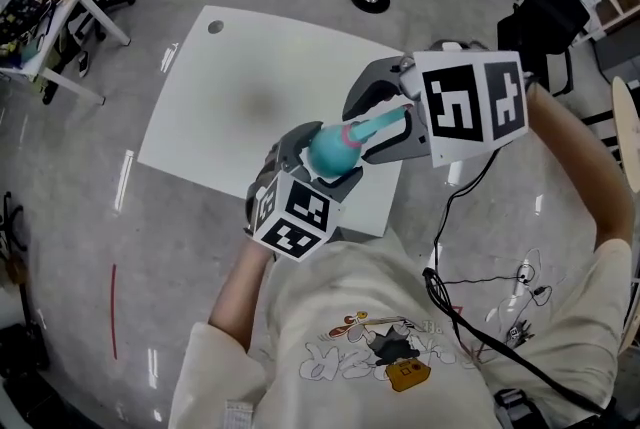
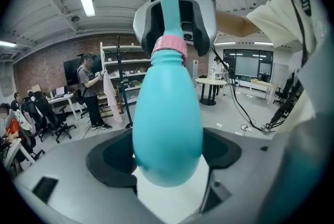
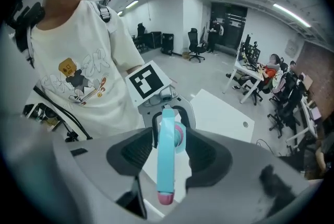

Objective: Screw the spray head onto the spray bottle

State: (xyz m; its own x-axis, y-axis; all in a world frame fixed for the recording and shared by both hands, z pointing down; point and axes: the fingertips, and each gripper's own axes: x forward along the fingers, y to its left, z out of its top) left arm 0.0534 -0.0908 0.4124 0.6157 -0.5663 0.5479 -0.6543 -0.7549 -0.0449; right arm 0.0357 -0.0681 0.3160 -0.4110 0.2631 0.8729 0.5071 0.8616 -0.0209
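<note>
Left gripper (image 2: 168, 157): clamped on the body of the teal spray bottle (image 2: 167, 113), holding it in the air.
Right gripper (image 3: 169, 152): jaws wide apart, one on each side of the spray head (image 3: 165, 165), not visibly pressing it.
Spray head: sits on the bottle's neck, pink collar (image 2: 169, 50) at the joint.
Place: above the near edge of the white table (image 1: 230, 107).

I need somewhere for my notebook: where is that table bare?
The white table is bare from the dark dot by its far corner to the near left edge. Its near right corner is crowded: the left gripper and right gripper meet above it at the spray bottle.
</note>
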